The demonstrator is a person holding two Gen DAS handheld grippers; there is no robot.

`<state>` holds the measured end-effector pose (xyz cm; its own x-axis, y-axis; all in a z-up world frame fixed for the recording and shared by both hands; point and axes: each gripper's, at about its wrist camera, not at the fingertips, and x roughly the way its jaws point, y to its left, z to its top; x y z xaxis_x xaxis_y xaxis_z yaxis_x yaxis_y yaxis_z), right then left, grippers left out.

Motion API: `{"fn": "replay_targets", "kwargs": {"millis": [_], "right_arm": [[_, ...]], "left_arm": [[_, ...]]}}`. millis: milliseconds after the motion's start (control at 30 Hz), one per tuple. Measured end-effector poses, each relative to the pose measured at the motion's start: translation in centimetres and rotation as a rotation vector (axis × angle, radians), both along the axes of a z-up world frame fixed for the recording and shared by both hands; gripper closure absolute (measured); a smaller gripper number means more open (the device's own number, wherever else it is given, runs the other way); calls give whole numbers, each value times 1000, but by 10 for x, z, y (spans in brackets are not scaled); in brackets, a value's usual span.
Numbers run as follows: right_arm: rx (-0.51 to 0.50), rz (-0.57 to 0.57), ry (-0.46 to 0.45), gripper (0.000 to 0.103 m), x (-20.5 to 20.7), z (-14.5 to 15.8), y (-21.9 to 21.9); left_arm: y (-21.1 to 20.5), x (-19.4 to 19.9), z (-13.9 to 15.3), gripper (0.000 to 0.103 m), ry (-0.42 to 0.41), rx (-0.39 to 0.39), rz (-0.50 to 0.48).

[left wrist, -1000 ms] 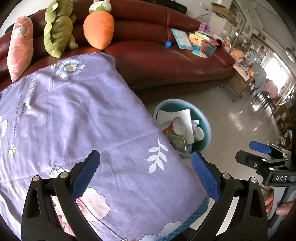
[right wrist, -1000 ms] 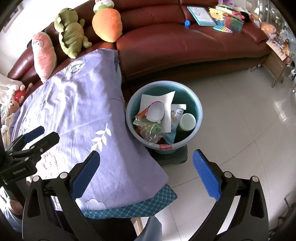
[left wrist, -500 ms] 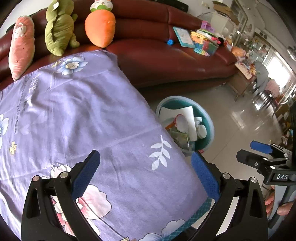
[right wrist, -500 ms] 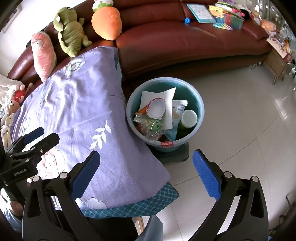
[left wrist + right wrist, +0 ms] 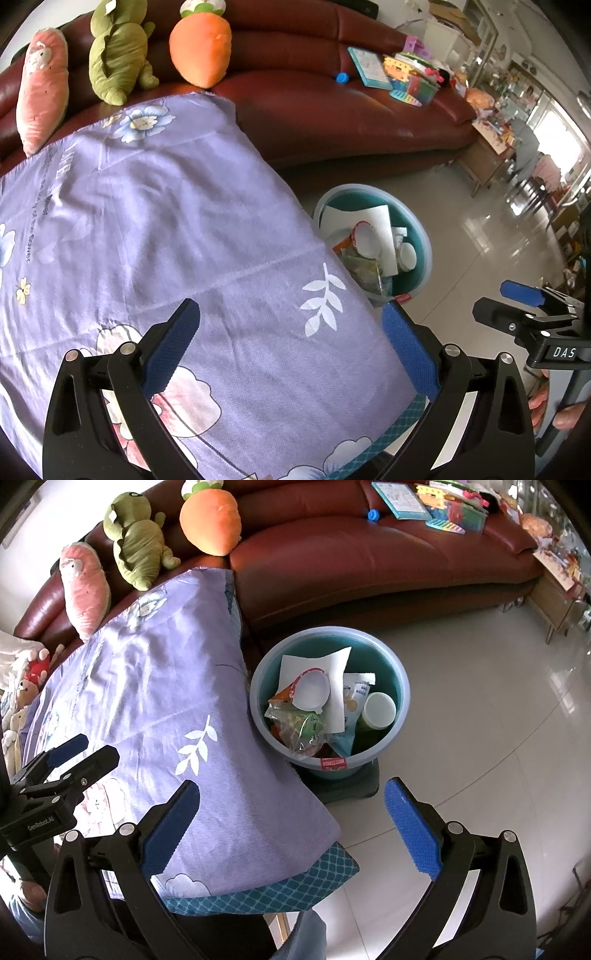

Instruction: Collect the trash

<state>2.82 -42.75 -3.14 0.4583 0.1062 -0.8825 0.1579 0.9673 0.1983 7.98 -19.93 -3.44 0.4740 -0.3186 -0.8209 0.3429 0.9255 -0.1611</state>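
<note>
I am holding the left hand-held gripper (image 5: 290,349) above the table (image 5: 155,229), its blue pads spread wide with nothing between them. The purple flowered cloth (image 5: 110,192) under it is showing no loose scrap that I can pick out. Just past the table's right edge, on the floor, the blue bin (image 5: 402,686) is standing against the foot of the red sofa (image 5: 369,561), and the trash is sitting inside it: a white sheet of paper (image 5: 332,661), a round white lid (image 5: 312,690), a crinkled snack bag (image 5: 295,727) and a white-capped jar (image 5: 378,709). The right hand-held gripper (image 5: 291,829) is hovering over the table's near corner, its pads also spread and carrying nothing.

I am judging the collecting to be nearly finished, so the step in hand is a last sweep for leftovers. To do it well I am planning to pan each camera slowly across the cloth from the plush-toy end toward the bin, keeping the pads apart so that anything found can be pinched at once, and to hold any piece squarely over the bin's mouth before letting go, since its rim sits very near the overhanging cloth.

Some things are staying out of reach for me. The near edge of the table is disappearing behind both grippers' frames. The floor under the table is hidden by the cloth. The bin's lower layers are buried under the paper, and the dark base it is resting on is only partly showing. The items at the sofa's right end are too small to sort into toys or rubbish.
</note>
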Motion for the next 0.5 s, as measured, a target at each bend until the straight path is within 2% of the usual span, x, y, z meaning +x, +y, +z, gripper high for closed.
{"fn": "replay_targets", "kwargs": {"millis": [500], "right_arm": [[12,-7,10,7,3,-7,-4]], "left_arm": [[-5,3,-6,4,13,18,1]]}}
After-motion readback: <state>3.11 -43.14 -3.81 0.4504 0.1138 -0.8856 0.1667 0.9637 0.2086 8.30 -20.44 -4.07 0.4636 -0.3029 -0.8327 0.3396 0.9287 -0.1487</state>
